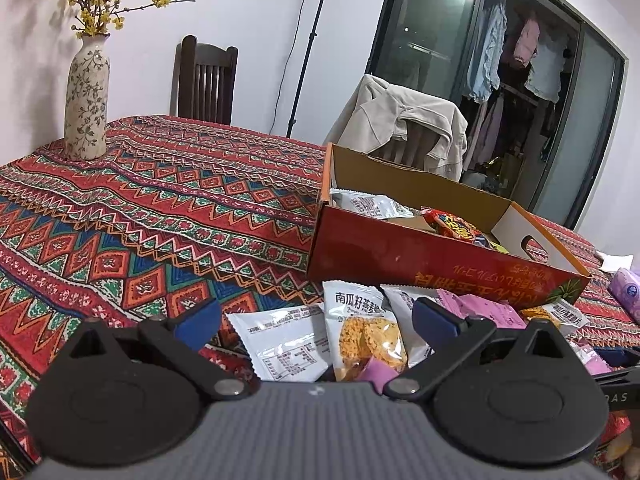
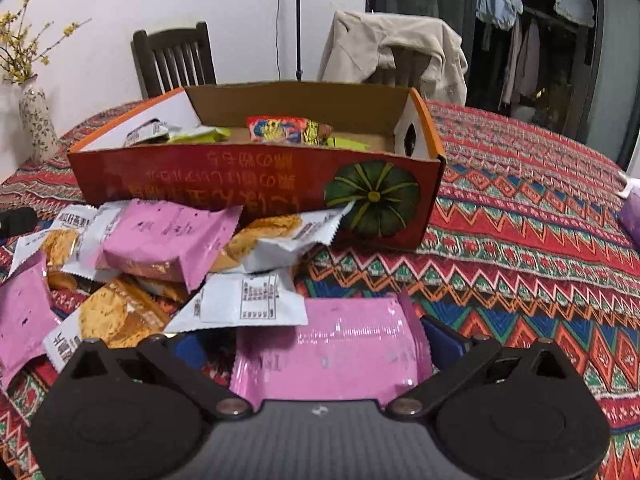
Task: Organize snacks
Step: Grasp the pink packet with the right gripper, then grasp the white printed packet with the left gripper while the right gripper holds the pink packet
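Glossy foil packet (image 2: pixel 332 344); matt cardboard box (image 2: pixel 256 184).

My table (image 1: pixel 168 200) wears patterned red cloth. On it: floral vase (image 1: pixel 86 108) far left, open red box (image 2: pixel 256 184), snack packets (image 2: pixel 168 240) heaped against box's near side.

red box (image 2: pixel 256 184), pink packet (image 2: pixel 332 350), zigzag tablecloth (image 2: pixel 520 240)

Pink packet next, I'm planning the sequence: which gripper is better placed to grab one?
Right. A pink packet already lies between the right gripper's open fingers; the left gripper is over white packets.
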`<state>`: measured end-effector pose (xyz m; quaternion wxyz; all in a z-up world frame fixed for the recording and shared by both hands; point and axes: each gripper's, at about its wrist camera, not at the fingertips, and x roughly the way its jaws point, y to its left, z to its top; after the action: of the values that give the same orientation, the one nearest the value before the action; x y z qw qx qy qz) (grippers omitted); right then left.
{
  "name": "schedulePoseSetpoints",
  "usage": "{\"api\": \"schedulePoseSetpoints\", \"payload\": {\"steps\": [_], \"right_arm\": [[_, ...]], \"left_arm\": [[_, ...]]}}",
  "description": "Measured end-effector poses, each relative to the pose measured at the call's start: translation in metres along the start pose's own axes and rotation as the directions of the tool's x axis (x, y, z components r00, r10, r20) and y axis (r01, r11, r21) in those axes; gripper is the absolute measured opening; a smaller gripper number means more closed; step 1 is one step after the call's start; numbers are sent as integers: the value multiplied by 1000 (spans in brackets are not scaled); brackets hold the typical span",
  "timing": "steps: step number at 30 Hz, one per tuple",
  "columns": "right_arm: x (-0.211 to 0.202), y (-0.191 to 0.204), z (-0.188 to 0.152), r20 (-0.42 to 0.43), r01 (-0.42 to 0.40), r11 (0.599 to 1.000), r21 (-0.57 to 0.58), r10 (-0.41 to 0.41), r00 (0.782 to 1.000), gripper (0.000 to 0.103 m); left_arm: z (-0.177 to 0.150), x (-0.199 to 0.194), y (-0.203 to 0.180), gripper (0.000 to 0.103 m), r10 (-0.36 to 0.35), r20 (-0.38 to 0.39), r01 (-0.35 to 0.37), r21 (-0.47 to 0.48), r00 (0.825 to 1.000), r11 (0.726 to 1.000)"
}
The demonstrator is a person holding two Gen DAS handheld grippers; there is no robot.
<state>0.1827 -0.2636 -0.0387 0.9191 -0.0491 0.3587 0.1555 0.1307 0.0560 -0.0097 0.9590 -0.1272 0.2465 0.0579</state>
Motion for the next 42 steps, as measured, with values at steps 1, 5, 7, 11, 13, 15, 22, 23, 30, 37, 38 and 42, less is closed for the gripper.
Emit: {"api": "schedulePoseSetpoints", "payload": {"steps": [1,5,7,11,13,15,22,23,30,37,38,42], "right_arm": [[0,0,-1,5,0,1000,0,0,1000,103],[0,-2,-1,4,-4,1000,-3,4,1000,103],[-1,-3,-2,5,-8,1000,-4,8,1000,103],[-3,-3,-3,12,-13,1000,-4,13,1000,102],[-8,-1,-5,29,-15,1000,-9,16,999,92],[-12,0,-7,46,-20,1000,-14,21,999,79],[-27,-1,-15,108,18,1000,8,-19,994,65],[-30,-2,-15,124,21,1000,15,-23,992,65],[-51,-9,-21,256,66,996,67,-81,963,65],[-59,-11,-21,316,75,993,93,-101,943,65],[-61,-12,-21,325,72,993,98,-100,941,65],[-67,-15,-23,364,55,991,119,-95,926,65]], "left_arm": [[0,0,0,103,0,-1,0,-1,1000,1000],[0,1,0,103,-5,-7,5,-4,1000,1000],[0,0,1,103,-11,-6,11,-9,1000,1000],[0,0,1,103,-11,-9,11,-9,1000,1000],[0,0,1,103,-11,-9,11,-9,1000,1000],[0,0,1,103,-12,-10,12,-9,1000,1000],[0,1,1,103,-9,-10,9,-12,1000,1000],[-1,1,1,103,-7,-10,7,-12,1000,1000],[0,0,0,103,4,-4,-4,-5,1000,1000],[2,-3,-5,103,44,1,-44,24,999,999],[3,-4,-5,103,47,1,-47,23,999,999],[9,-7,-3,103,70,-7,-70,25,997,997]]}}
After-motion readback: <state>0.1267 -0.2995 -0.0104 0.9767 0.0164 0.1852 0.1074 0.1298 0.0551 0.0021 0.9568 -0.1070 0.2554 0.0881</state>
